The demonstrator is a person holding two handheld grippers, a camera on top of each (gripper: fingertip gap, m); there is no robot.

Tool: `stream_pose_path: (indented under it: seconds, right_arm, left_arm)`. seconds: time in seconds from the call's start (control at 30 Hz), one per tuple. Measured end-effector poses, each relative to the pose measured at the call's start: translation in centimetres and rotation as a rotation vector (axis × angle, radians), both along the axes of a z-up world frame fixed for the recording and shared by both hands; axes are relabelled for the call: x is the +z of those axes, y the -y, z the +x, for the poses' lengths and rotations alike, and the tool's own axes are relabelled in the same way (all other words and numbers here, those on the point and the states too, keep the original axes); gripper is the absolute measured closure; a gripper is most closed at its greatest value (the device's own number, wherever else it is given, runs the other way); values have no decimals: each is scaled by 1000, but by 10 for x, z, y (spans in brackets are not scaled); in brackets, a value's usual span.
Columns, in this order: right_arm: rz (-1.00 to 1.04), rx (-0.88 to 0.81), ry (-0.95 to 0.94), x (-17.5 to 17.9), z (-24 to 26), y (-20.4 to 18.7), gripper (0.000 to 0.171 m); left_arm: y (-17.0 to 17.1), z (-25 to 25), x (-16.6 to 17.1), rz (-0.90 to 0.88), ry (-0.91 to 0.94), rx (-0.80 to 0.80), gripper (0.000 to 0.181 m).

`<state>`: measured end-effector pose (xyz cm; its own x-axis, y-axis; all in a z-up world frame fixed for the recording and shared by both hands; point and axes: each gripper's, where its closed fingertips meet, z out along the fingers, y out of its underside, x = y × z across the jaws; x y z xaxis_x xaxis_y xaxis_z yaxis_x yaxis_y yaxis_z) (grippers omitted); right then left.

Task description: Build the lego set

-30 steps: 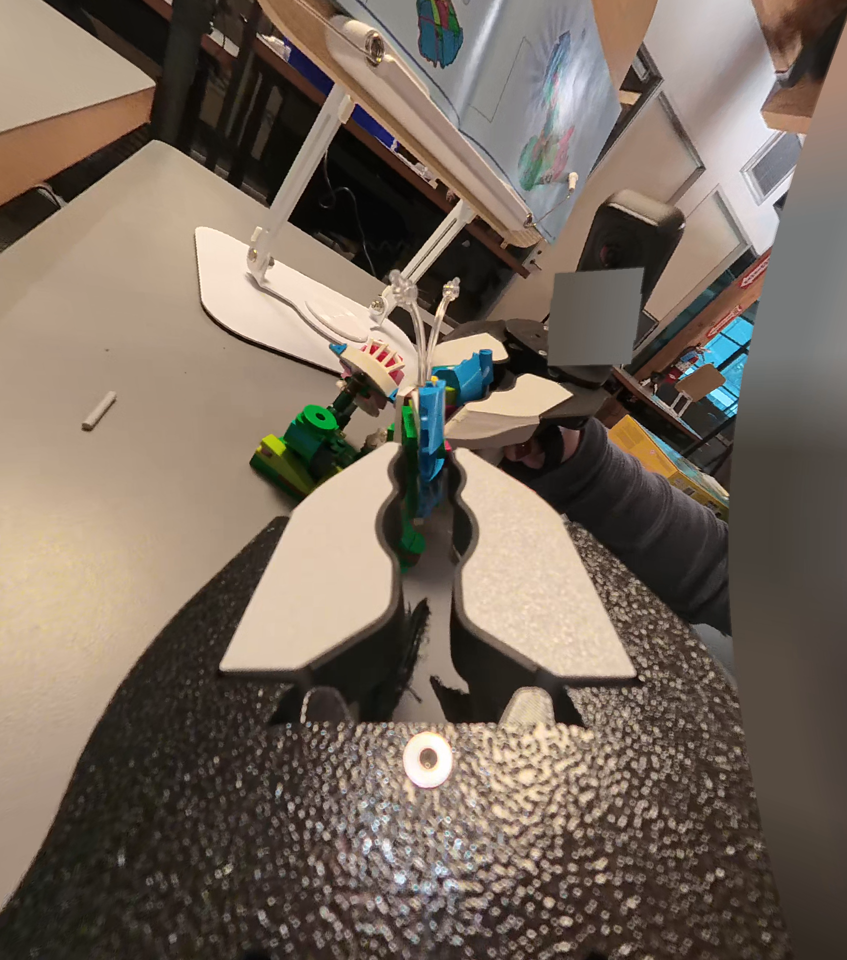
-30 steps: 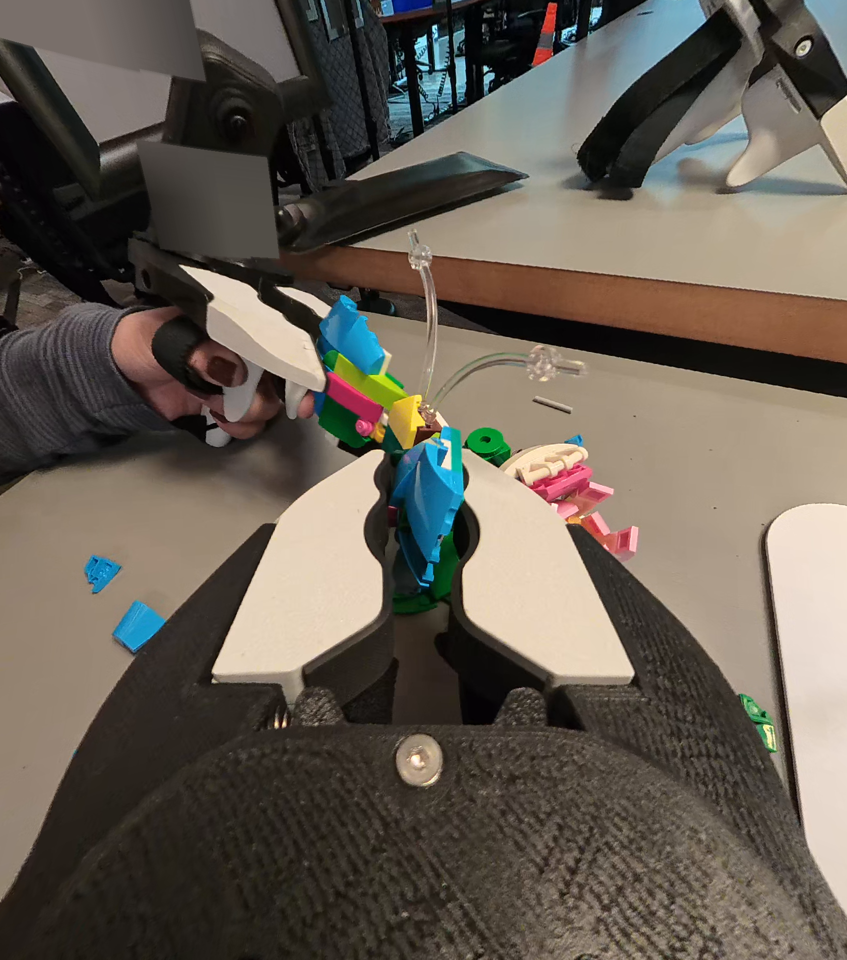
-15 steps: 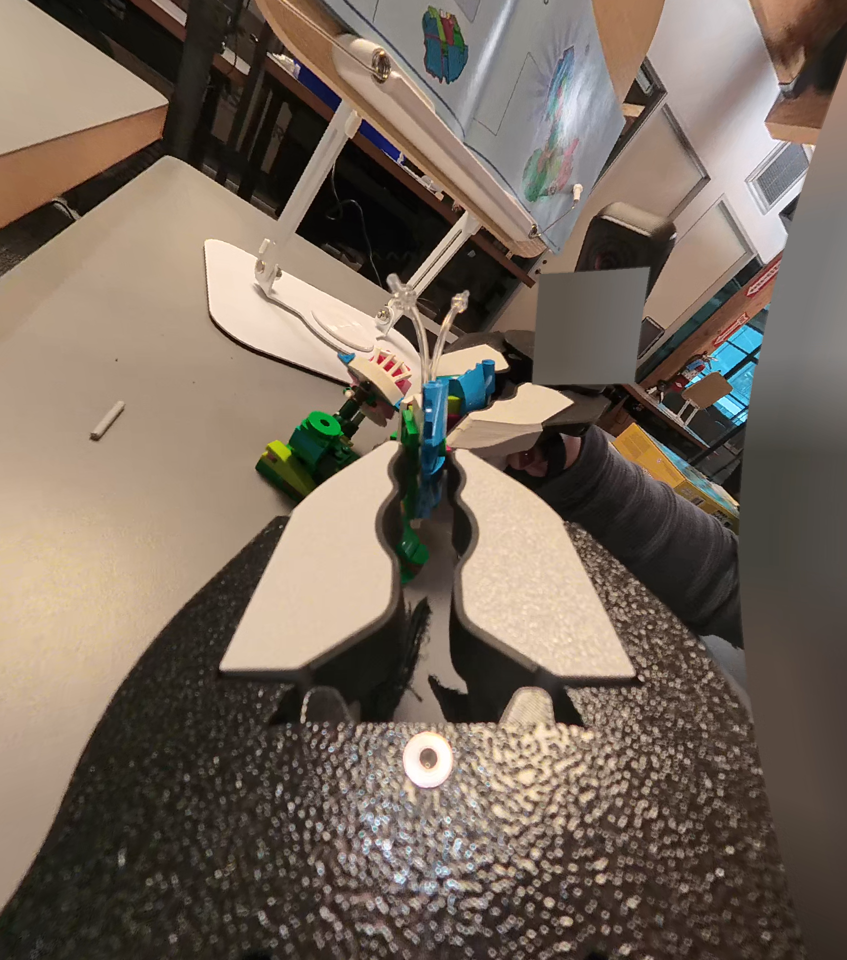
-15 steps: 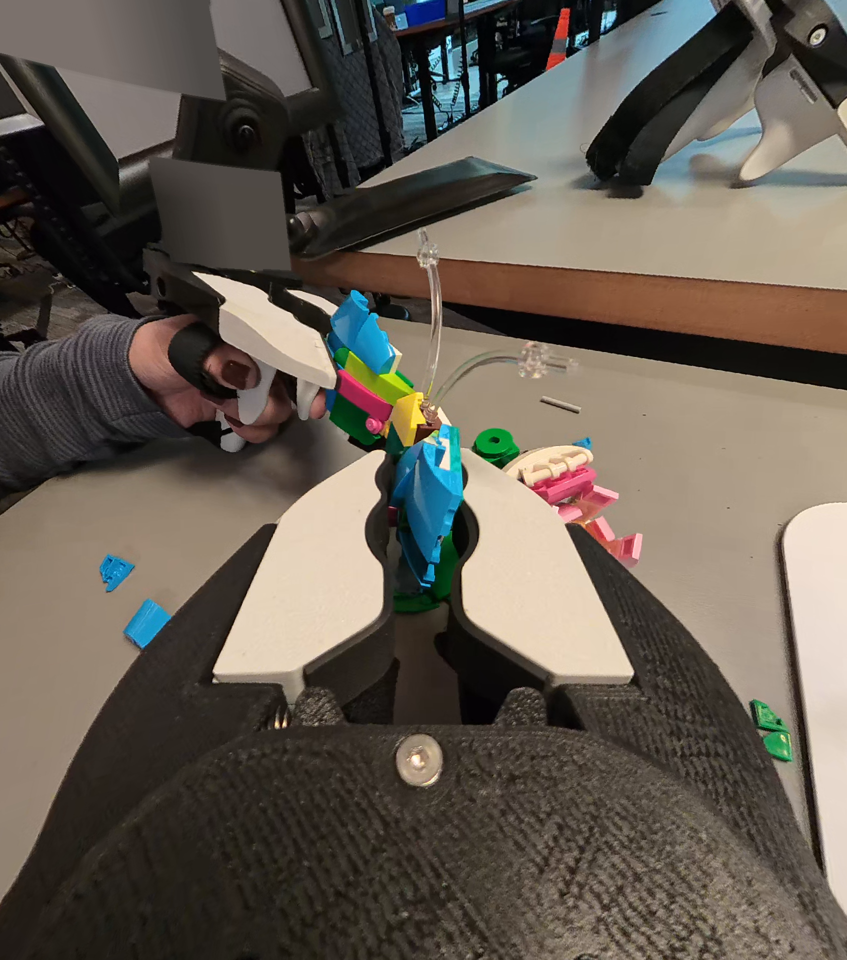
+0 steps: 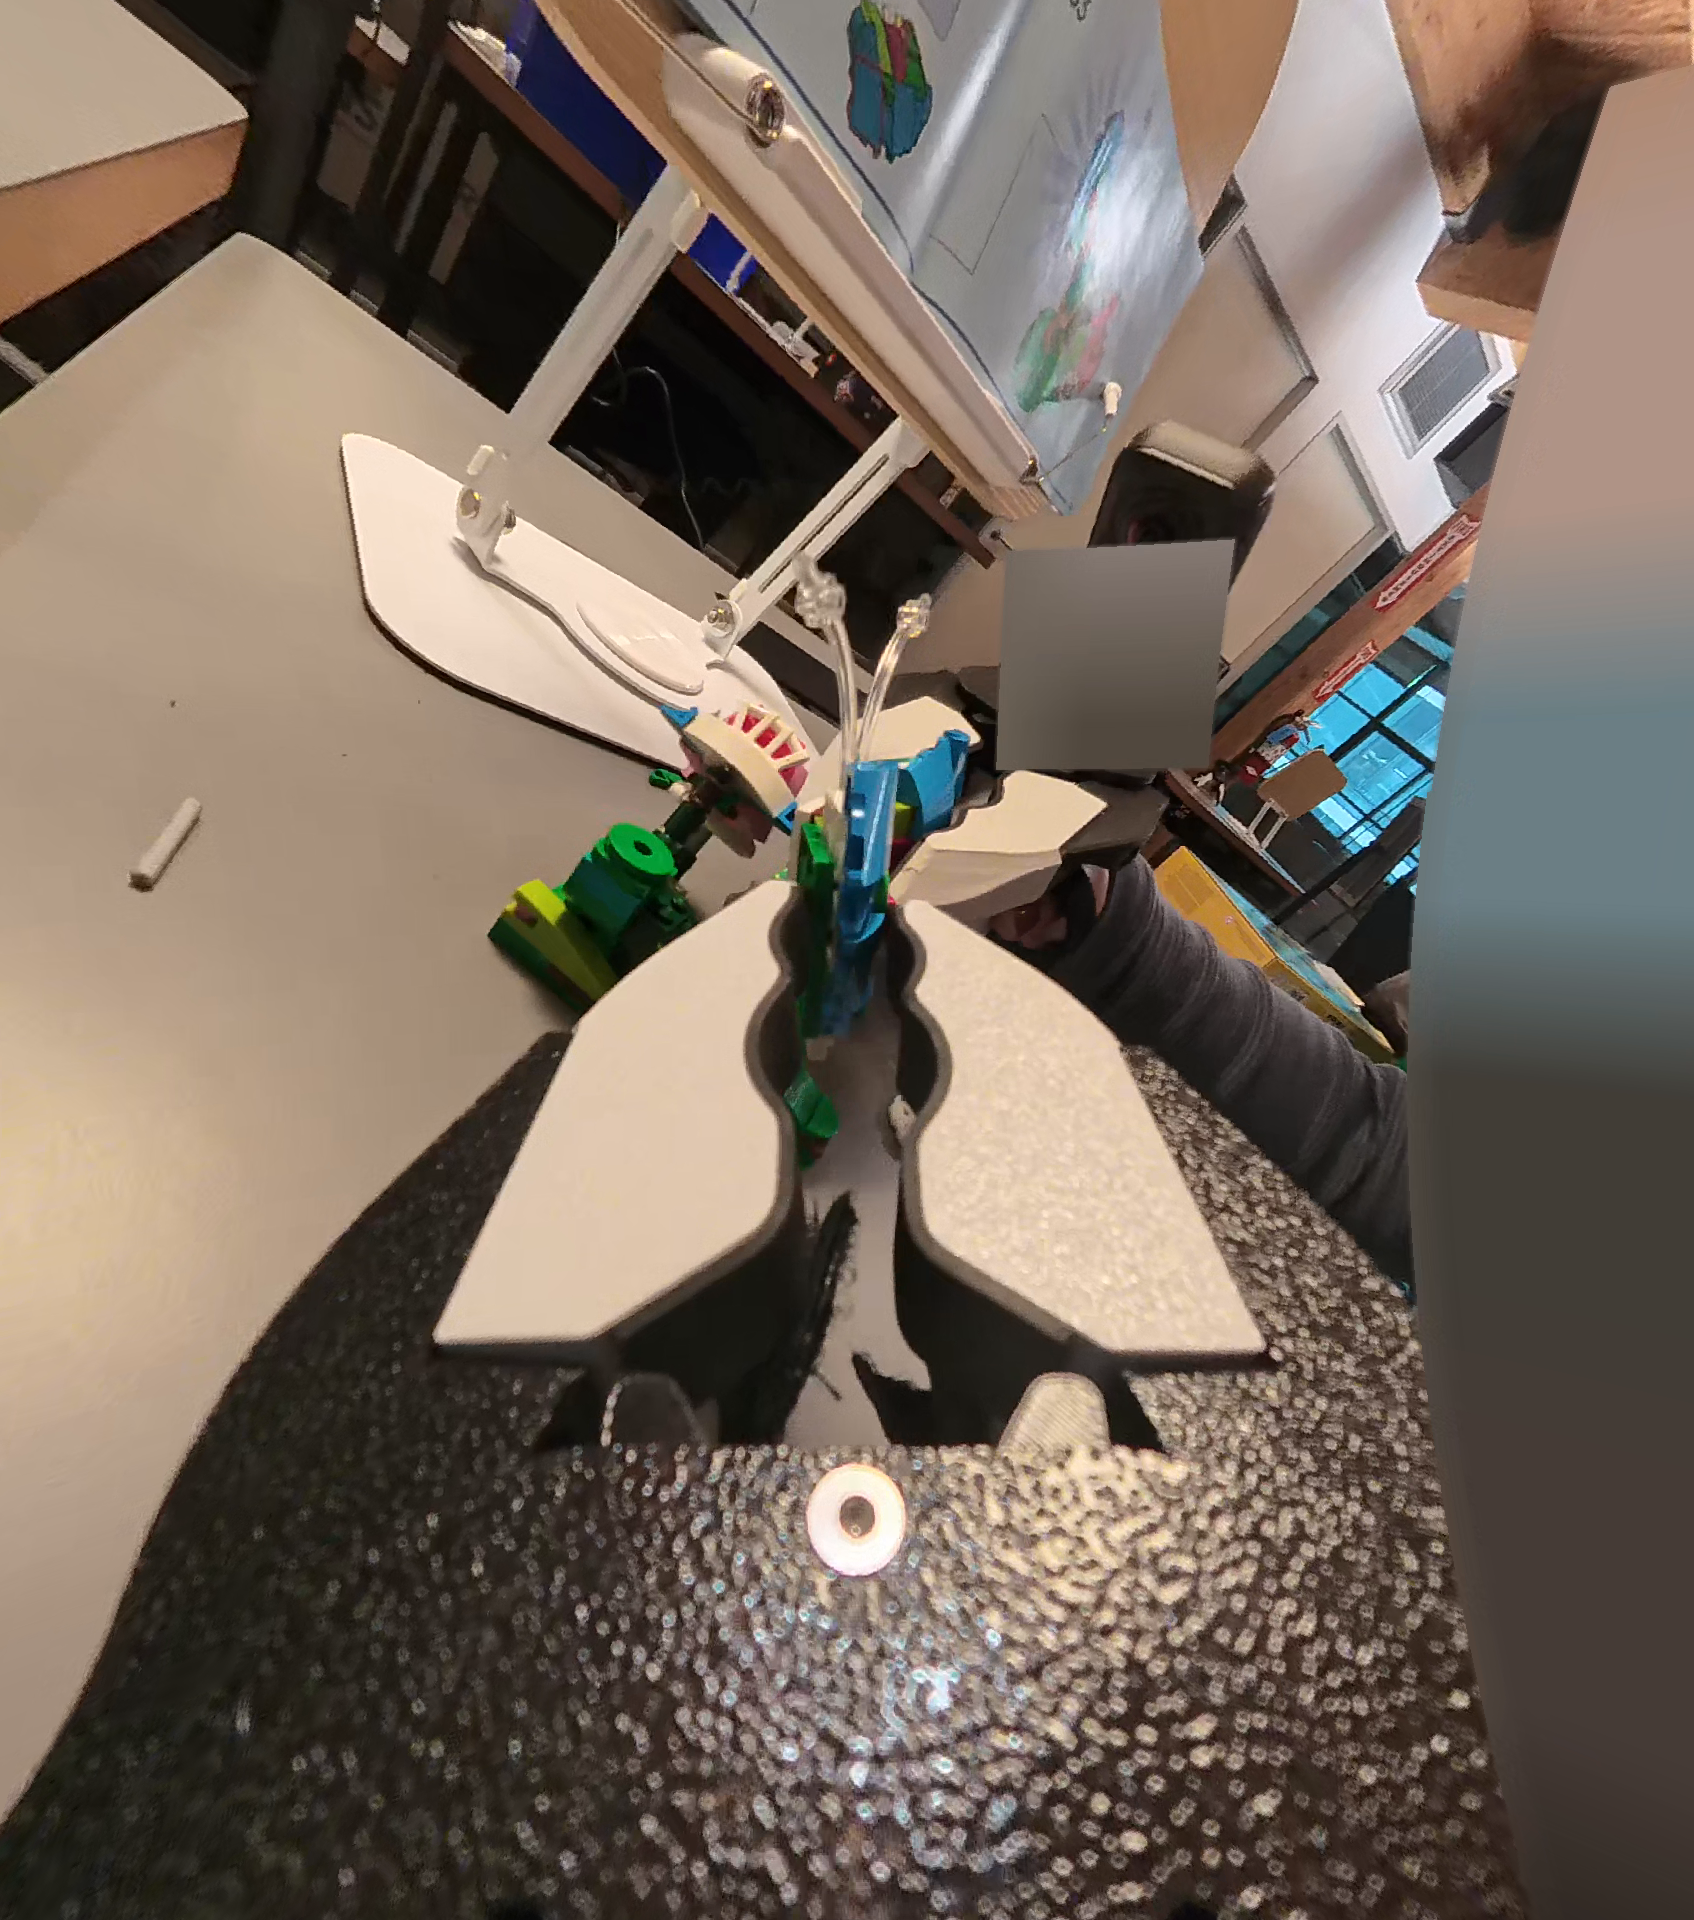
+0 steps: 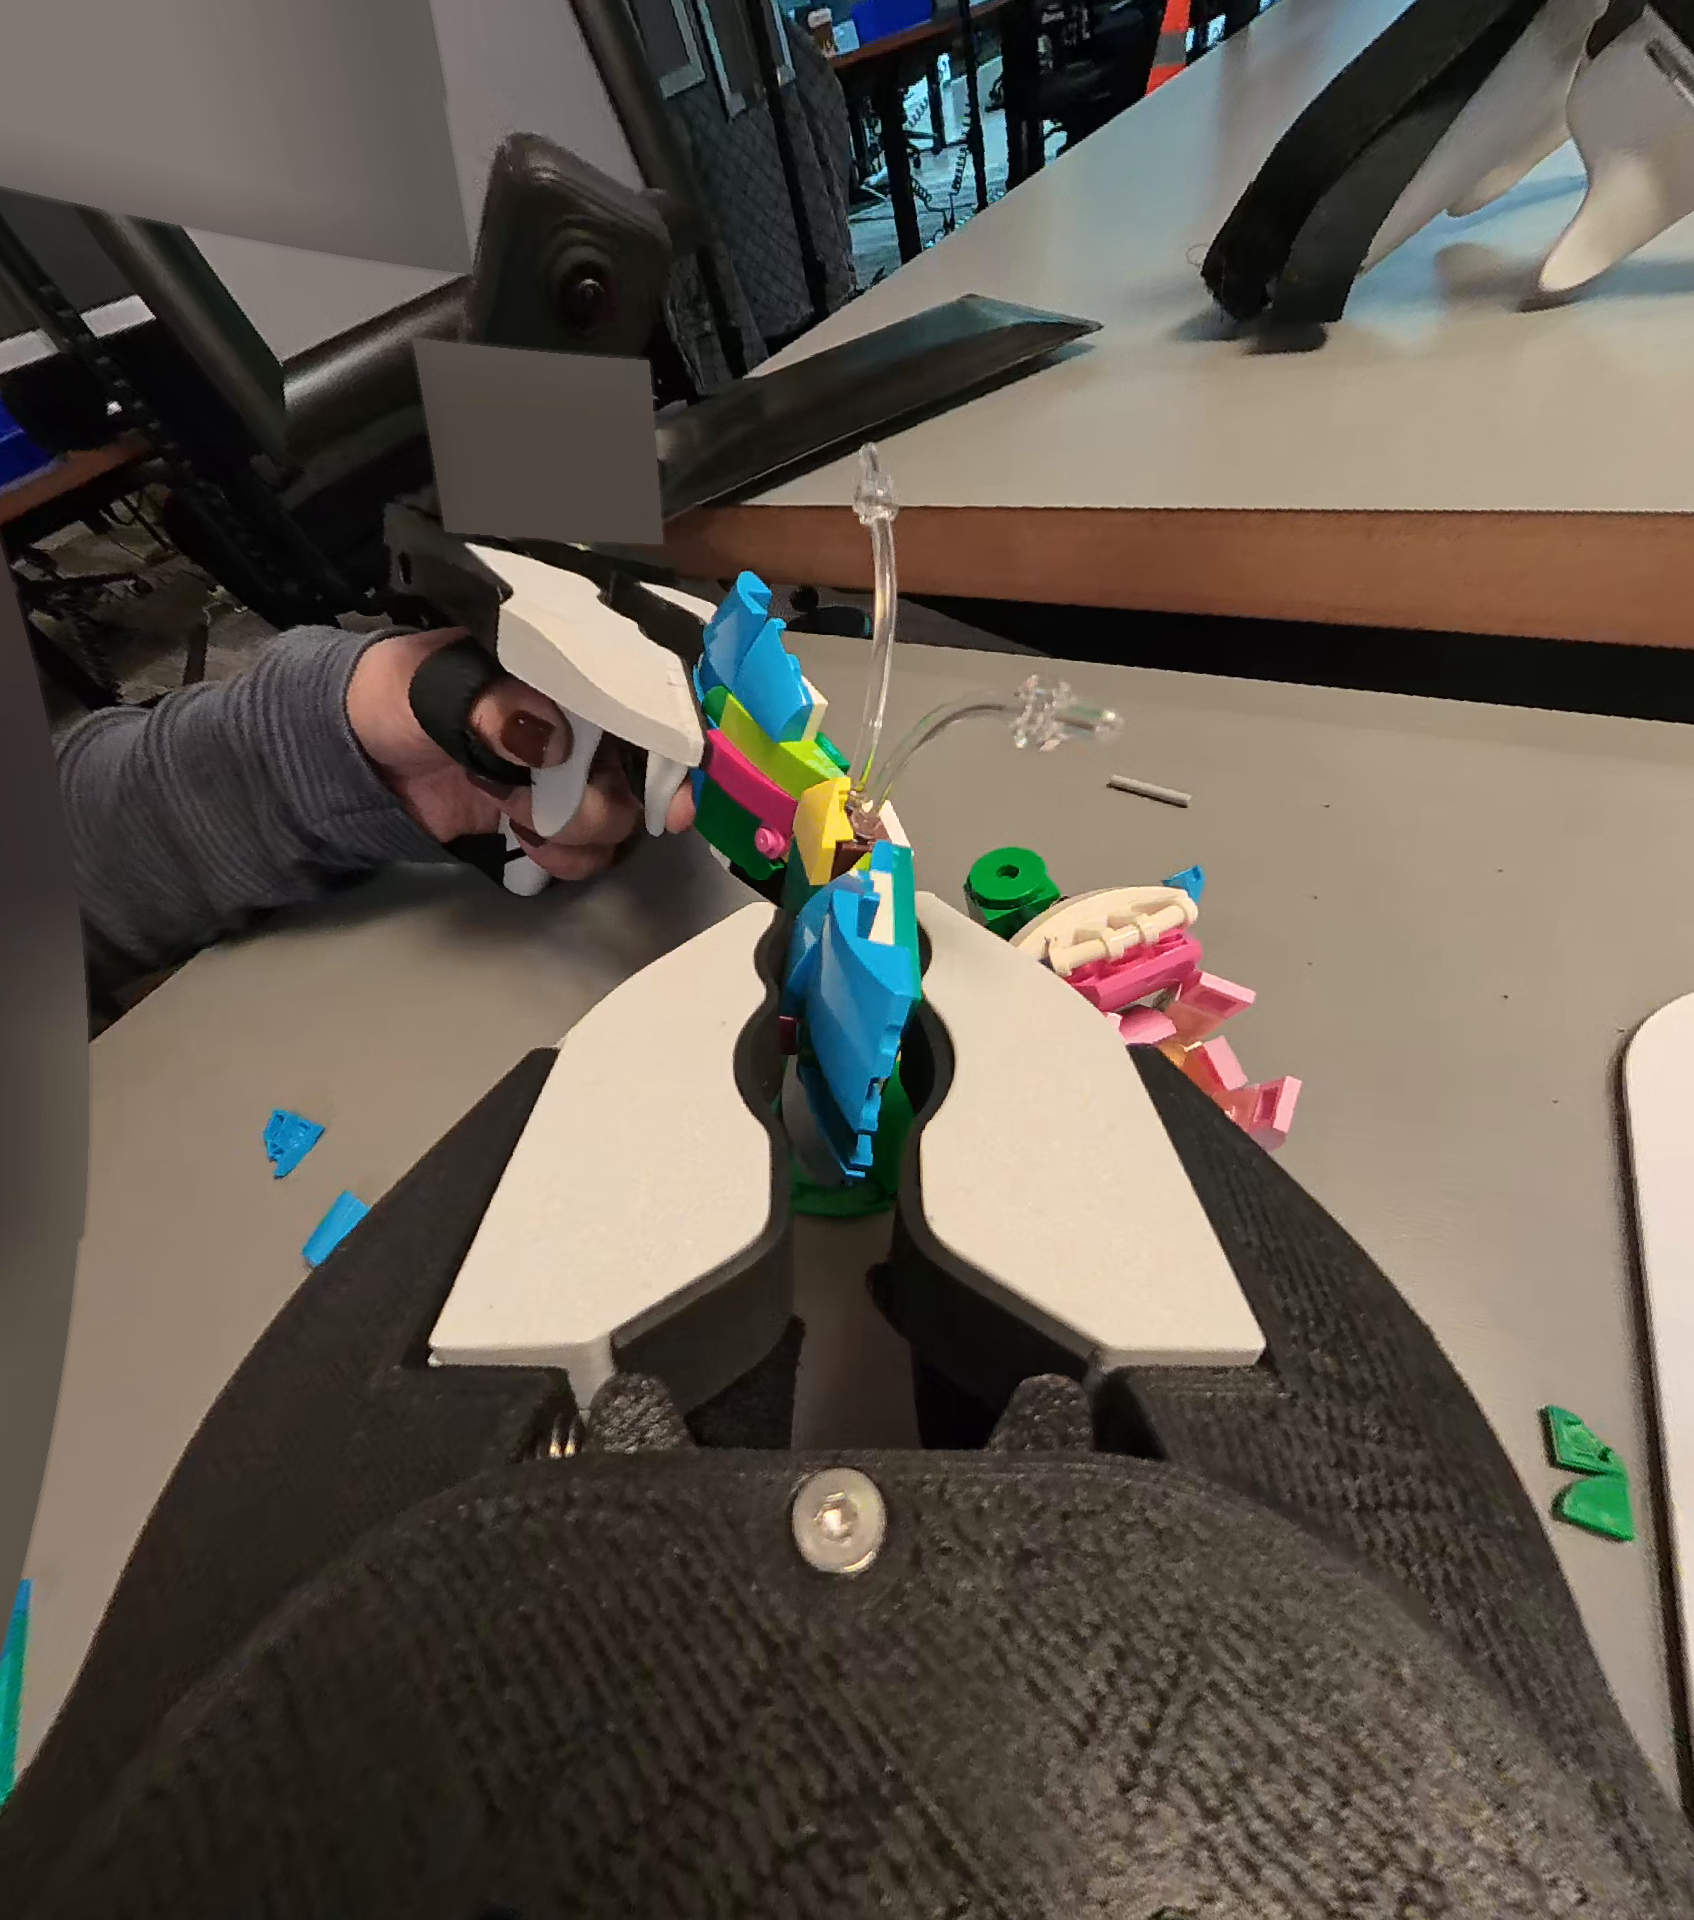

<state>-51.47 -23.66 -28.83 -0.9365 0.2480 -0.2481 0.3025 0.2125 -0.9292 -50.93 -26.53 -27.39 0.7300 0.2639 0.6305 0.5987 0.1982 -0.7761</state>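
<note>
A lego butterfly-like model (image 6: 853, 1018) with blue wings, green, pink and yellow parts and two clear antennae (image 6: 879, 623) hangs above the grey table between both grippers. My right gripper (image 6: 848, 914) is shut on one blue wing. My left gripper (image 5: 838, 914) is shut on the other wing (image 5: 864, 862), seen edge-on. In the right wrist view the left gripper (image 6: 687, 727) clamps the far wing (image 6: 760, 707) from the left. In the left wrist view the right gripper (image 5: 988, 852) reaches in from the right.
A green, pink and white lego flower build (image 6: 1134, 956) lies on the table behind the model, also in the left wrist view (image 5: 614, 883). Loose blue pieces (image 6: 292, 1138) lie left, green ones (image 6: 1586, 1475) right. A white stand base (image 5: 469, 582) carries the instruction sheet (image 5: 978, 208). Spacing between my two grippers at the tips: around 4 cm.
Both grippers keep their hold on the model. The model and the two grippers have shifted slightly together; the flower build has not moved.
</note>
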Motion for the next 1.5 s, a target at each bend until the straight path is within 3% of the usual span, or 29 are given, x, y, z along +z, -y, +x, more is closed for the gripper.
stream_pose_path:
  seconds: [0.5,0.93,1.27,1.5]
  right_arm:
    - [-29,-55,27,0,-5,-1,154]
    - [-37,-168,51,0,-11,-3,154]
    - [-30,-195,52,0,-12,-2,154]
    - [-29,-188,50,-1,-12,-2,154]
  left_arm:
    - [-2,-7,0,15,11,49,167]
    - [-5,-15,3,45,8,182,167]
    - [-4,-13,0,31,58,87,164]
    - [-7,-9,-9,-77,31,51,165]
